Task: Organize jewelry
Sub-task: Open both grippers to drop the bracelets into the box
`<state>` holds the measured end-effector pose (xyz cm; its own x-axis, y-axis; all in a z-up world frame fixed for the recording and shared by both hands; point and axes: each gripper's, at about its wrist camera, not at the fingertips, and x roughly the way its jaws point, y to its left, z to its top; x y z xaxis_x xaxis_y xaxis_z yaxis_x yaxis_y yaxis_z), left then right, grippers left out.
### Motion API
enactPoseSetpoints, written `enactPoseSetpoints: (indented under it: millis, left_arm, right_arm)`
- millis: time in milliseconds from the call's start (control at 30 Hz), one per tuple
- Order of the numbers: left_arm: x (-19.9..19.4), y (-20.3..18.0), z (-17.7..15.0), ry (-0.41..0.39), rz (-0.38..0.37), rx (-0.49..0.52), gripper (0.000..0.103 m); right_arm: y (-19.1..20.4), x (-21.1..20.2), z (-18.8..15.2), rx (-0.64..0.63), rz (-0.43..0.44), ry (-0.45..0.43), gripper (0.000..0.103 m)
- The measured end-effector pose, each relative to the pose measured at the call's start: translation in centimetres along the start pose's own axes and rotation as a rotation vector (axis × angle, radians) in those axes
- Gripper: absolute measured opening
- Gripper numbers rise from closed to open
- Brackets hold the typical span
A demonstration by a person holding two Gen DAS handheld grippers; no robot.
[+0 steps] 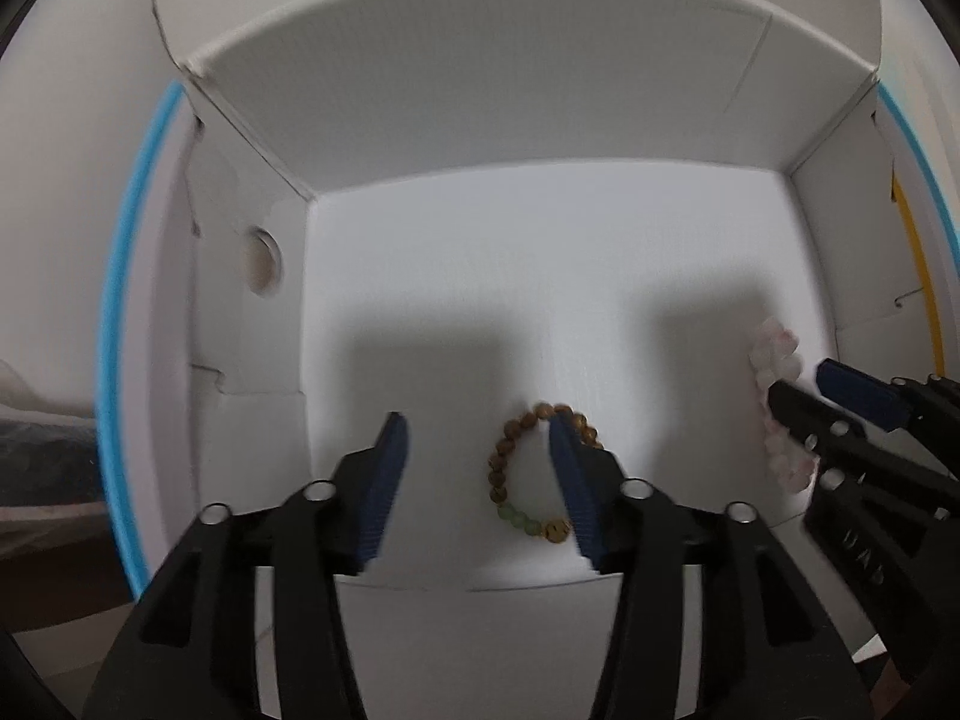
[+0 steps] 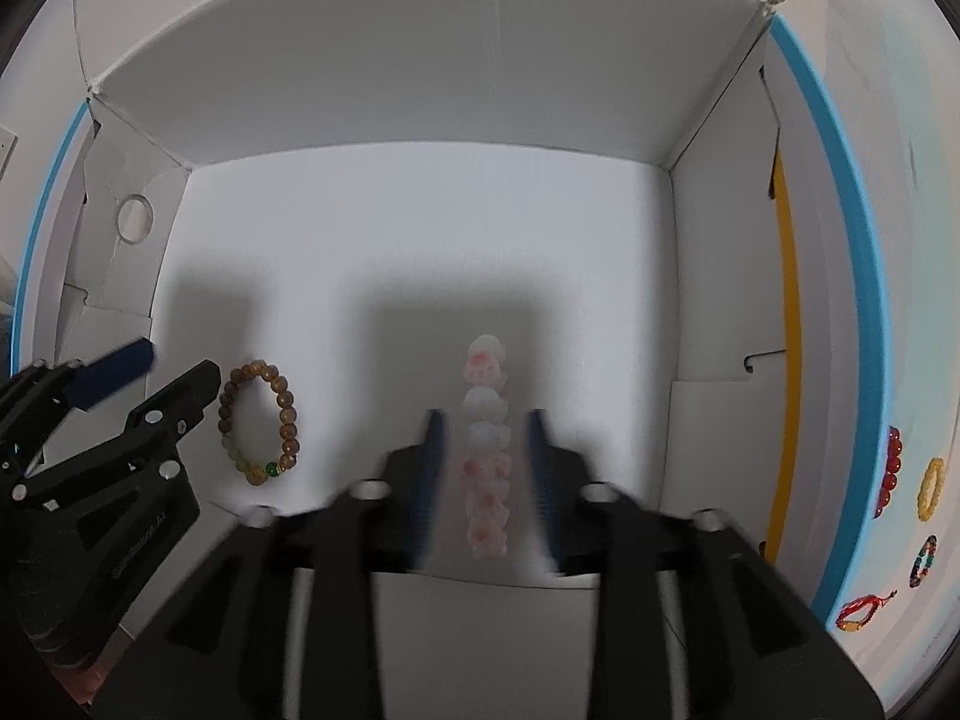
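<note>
A white cardboard box [image 1: 540, 120] [image 2: 420, 78] lies open in front of me. A brown bead bracelet [image 1: 510, 468] [image 2: 259, 423] with green and gold beads lies flat on its floor. My left gripper [image 1: 480, 438] [image 2: 174, 369] is open just above it, its right finger over the bracelet's right side. A pale pink bead bracelet [image 2: 487, 450] [image 1: 774, 360] hangs on edge between the fingers of my right gripper [image 2: 485, 420] [image 1: 804, 384], which are parted; the blur hides whether the pads touch it.
Outside the box at the right, on a white mat with a blue border [image 2: 852, 300], lie a red bead bracelet [image 2: 891, 468], a yellow one [image 2: 931, 489], a dark multicoloured one [image 2: 924, 561] and a red cord one [image 2: 858, 612]. The left box wall has a round hole [image 1: 264, 267].
</note>
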<state>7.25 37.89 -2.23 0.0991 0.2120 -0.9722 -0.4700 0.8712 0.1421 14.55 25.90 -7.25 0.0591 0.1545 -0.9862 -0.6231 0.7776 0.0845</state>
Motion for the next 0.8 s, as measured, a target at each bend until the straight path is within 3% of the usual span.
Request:
enactPoseSetpoints:
  millis: [100,133,167,400,600,800]
  left_arm:
    - [-1.2,0.4,0.1,-0.036,0.001,-0.020,0.067]
    - [-1.5,0.6,0.1,-0.046,-0.002,-0.030,0.076]
    - [-2.0,1.1,0.1,-0.058,-0.006,-0.040,0.079]
    - [-5.1,2.6,-1.6,-0.122,0.008,-0.087,0.090]
    - [-6.4,3.2,-2.8,-0.153,-0.010,-0.112,0.097]
    - [-7.1,3.1,-3.3,-0.190,-0.029,-0.128,0.097]
  right_arm:
    - [0.0,-0.5,0.0,-0.003,-0.011,-0.020,0.052]
    - [-0.1,-0.7,-0.1,-0.001,-0.008,-0.029,0.052]
    - [-0.1,-0.9,-0.2,-0.003,-0.007,-0.034,0.053]
    - [0.5,-3.3,-1.8,-0.023,0.018,-0.103,0.073]
    - [0.8,-6.1,-3.5,-0.027,0.038,-0.160,0.081]
    - [-0.8,-9.8,-4.8,-0.023,0.066,-0.213,0.088]
